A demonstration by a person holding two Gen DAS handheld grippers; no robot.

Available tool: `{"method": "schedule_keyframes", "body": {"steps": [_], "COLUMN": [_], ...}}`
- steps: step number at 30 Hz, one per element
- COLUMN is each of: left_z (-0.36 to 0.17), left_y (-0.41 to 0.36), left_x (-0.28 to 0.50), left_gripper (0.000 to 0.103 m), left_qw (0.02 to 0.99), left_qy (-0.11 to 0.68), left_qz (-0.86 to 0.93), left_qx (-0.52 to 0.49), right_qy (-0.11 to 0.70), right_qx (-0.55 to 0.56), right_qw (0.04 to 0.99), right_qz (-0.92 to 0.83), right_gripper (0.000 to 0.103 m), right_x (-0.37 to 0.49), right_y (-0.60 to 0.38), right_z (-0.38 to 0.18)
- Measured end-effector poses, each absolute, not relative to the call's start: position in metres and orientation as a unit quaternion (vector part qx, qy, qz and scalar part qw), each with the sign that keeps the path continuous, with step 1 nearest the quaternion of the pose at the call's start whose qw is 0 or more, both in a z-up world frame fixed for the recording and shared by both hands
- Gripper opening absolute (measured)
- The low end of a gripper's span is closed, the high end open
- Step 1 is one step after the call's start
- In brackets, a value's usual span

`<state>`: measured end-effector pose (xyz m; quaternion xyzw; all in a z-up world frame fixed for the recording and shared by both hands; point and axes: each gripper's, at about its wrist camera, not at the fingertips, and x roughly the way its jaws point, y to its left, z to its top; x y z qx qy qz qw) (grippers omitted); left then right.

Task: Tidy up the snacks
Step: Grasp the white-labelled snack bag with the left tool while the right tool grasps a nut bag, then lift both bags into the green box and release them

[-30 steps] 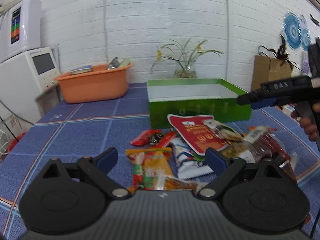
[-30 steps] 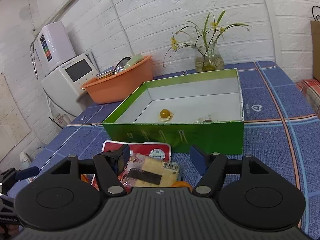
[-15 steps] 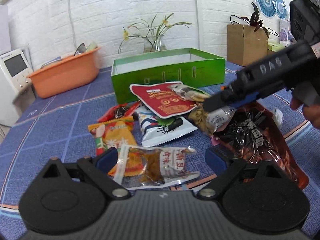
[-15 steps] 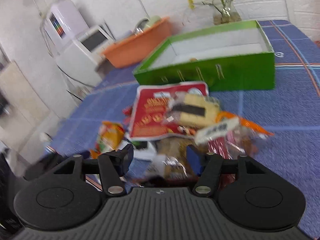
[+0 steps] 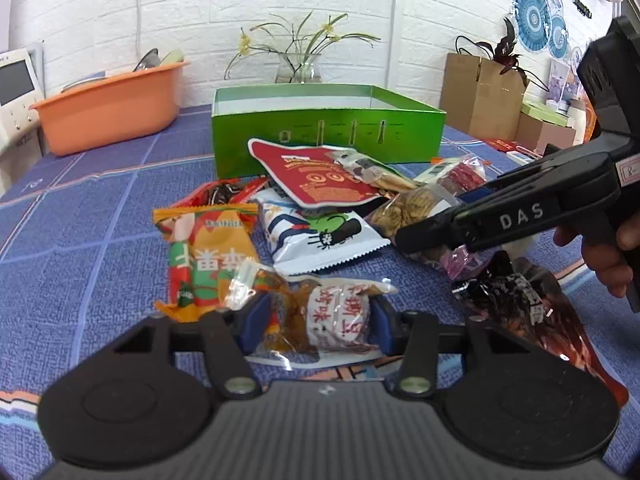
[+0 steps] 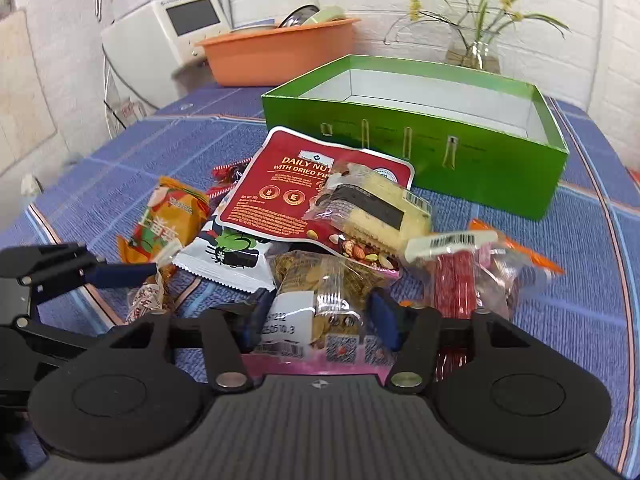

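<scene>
Right wrist view: green box (image 6: 448, 148) interior shows only bare white; both grippers' closing jaws straddle snack packets.

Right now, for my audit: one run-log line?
left gripper: closing around clear brown-snack packet | right gripper: closing around clear nut packet | green cardboard box: unfilled

L hand-held gripper (image 5: 318, 322) pinching clear snack pkt (image 5: 328, 316)
</scene>
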<state>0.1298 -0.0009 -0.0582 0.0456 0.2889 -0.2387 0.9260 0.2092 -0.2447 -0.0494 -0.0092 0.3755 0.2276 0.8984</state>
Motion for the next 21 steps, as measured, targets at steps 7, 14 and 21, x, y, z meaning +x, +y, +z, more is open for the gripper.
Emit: {"method": "schedule_keyframes", "body": {"steps": [7, 14, 21], "left_z": [-0.041, -0.016, 0.018], "left_y": [0.021, 0.045, 0.041], "left_x": [0.115, 0.112, 0.145], "left_gripper": [0.041, 0.041, 0.041], "left_qw": [0.924, 0.939, 0.962], "left_qy": [0.295, 0.265, 0.199], "left_qz": [-0.243, -0.215, -0.182], "left_qx": [0.003, -0.05, -0.043], "right_qy": [0.336, 0.298, 0.277], "right_qx": [0.046, 0.019, 0.015], "right_qw": [0.914, 0.925, 0.932], "right_qz": [0.223, 0.235, 0.235], "right_gripper": [0.085, 0.085, 0.084], "right_x": [0.181, 0.169, 0.188], "right_y": [-0.26, -0.245, -0.228], "right_z": [-0.035, -0.017, -0.004]}}
